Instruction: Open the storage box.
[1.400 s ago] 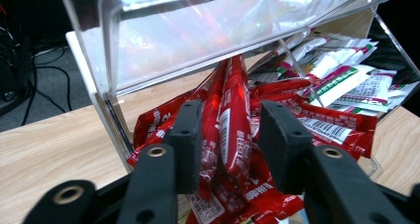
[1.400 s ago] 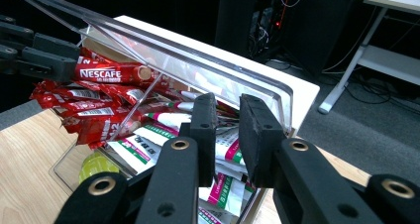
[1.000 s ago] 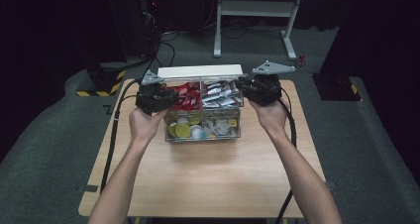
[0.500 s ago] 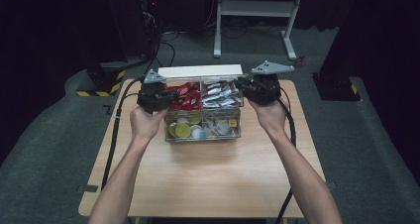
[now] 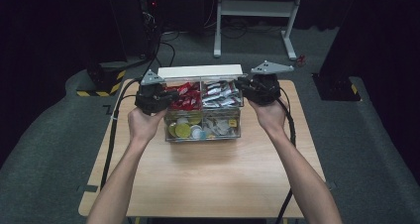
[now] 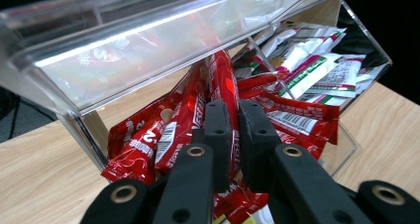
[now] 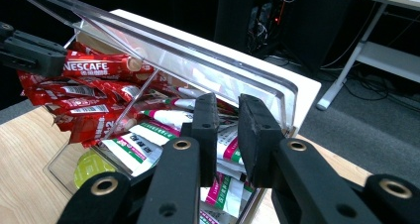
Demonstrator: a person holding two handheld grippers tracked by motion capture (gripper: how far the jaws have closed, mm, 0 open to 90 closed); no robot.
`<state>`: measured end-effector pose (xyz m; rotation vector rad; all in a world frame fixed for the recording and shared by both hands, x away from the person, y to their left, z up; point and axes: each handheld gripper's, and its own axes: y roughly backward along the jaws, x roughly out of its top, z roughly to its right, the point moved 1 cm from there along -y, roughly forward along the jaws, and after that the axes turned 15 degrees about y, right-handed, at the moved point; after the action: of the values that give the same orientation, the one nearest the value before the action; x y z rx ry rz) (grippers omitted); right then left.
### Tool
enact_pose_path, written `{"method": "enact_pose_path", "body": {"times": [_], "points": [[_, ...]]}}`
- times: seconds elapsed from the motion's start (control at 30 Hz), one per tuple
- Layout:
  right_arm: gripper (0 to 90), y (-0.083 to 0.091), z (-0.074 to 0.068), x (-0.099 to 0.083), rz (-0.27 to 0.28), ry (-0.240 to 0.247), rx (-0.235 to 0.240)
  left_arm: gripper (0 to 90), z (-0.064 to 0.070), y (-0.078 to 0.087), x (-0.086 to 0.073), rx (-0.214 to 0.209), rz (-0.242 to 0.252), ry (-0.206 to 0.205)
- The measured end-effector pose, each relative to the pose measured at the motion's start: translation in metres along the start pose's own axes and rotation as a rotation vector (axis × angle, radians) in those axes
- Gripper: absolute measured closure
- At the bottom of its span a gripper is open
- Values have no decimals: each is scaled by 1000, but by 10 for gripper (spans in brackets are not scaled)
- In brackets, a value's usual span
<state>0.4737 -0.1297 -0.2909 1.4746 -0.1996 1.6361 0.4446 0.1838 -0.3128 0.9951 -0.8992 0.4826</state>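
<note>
A clear four-part box stands at the table's far middle with its clear lid tilted up. Red Nescafe sachets fill the back left part. My left gripper reaches into them from the left. Its jaws are closed on one red sachet, which sticks out past the tips. That left gripper and its sachet also appear in the right gripper view. My right gripper hangs at the box's back right corner over white and green sachets. The right gripper holds nothing, its jaws a narrow slit apart.
The front parts hold round capsules and small packets. A white board lies behind the box at the table's far edge. Bare wood spreads toward the person. Cables trail off both table sides.
</note>
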Motion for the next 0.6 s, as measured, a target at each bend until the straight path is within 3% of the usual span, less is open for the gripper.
{"method": "enact_pose_path", "body": {"times": [0.6], "points": [[778, 0, 0, 0, -1, 1, -3, 836, -1, 19, -9, -23, 6, 4]]}}
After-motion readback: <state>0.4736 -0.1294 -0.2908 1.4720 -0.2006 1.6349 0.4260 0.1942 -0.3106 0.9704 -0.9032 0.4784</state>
